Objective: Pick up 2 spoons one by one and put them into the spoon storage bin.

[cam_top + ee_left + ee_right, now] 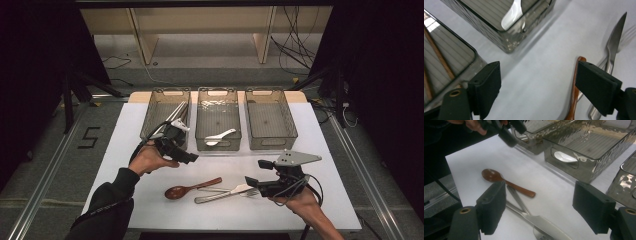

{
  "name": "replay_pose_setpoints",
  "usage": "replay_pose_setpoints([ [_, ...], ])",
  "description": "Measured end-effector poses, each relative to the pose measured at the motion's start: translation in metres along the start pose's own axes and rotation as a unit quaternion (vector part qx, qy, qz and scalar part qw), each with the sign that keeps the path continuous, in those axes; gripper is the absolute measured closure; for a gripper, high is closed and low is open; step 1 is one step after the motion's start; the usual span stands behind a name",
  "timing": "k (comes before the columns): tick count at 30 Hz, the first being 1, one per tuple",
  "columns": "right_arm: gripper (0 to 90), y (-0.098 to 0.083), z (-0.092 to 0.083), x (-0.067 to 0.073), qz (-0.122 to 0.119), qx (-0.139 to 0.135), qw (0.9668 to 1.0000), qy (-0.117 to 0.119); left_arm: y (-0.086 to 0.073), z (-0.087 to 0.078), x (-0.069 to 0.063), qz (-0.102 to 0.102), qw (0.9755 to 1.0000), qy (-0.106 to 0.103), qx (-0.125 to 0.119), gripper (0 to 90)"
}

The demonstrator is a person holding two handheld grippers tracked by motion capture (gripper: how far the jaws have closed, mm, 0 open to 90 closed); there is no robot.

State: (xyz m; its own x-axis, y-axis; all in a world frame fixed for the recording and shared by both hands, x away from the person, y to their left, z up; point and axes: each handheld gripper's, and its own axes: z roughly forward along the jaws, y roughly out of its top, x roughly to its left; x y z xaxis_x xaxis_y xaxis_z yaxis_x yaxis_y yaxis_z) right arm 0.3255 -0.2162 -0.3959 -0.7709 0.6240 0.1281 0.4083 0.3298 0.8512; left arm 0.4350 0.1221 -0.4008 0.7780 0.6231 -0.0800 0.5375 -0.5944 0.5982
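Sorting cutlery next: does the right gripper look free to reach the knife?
Probably yes: the right gripper is open beside the knife, which lies on bare table, crossed with the fork.

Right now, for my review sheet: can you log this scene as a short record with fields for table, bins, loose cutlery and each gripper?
table: white top
bins: three clear bins in a row; left bin holds chopsticks, middle bin holds a white spoon, right bin holds nothing visible
loose cutlery: wooden spoon, knife, fork on the table
left gripper: jaws open, nothing between them
right gripper: jaws open, above the fork end
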Motion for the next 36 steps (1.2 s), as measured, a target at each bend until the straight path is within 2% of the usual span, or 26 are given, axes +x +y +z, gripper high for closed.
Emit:
replay_pose_setpoints([
  [6, 27.6, 0.0, 0.0, 0.0, 0.001, -0.001, 1.0, 0.0, -0.011, 0.005, -0.011, 0.012, 0.9998, -0.008, 0.013, 19.3],
  [14, 27.6, 0.0, -0.001, 0.0, -0.001, 0.0, 1.0, -0.001, -0.021, 0.012, -0.019, 0.031, 0.9985, -0.008, 0.044, 18.8],
  [16, 27.7, 0.0, 0.0, 0.0, 0.0, -0.001, 1.0, -0.001, -0.023, 0.014, -0.021, 0.03, 0.9984, -0.013, 0.047, 18.8],
  [21, 27.6, 0.0, 0.0, 0.0, -0.002, 0.001, 1.0, -0.001, -0.029, 0.021, -0.027, 0.044, 0.9962, -0.017, 0.073, 18.8],
  [27, 27.6, 0.0, 0.0, 0.0, -0.001, 0.003, 1.0, -0.001, -0.033, 0.025, -0.034, 0.051, 0.9945, -0.025, 0.088, 18.8],
  [31, 27.6, 0.0, 0.001, 0.0, -0.002, 0.004, 1.0, -0.001, -0.035, 0.028, -0.038, 0.06, 0.9922, -0.03, 0.105, 19.3],
  [33, 27.6, -0.001, 0.001, 0.0, -0.001, 0.005, 1.0, 0.0, -0.036, 0.029, -0.041, 0.068, 0.9908, -0.032, 0.113, 20.1],
  [36, 27.6, -0.001, 0.001, 0.0, -0.002, 0.004, 1.0, 0.001, -0.037, 0.032, -0.043, 0.066, 0.9899, -0.034, 0.121, 24.3],
])
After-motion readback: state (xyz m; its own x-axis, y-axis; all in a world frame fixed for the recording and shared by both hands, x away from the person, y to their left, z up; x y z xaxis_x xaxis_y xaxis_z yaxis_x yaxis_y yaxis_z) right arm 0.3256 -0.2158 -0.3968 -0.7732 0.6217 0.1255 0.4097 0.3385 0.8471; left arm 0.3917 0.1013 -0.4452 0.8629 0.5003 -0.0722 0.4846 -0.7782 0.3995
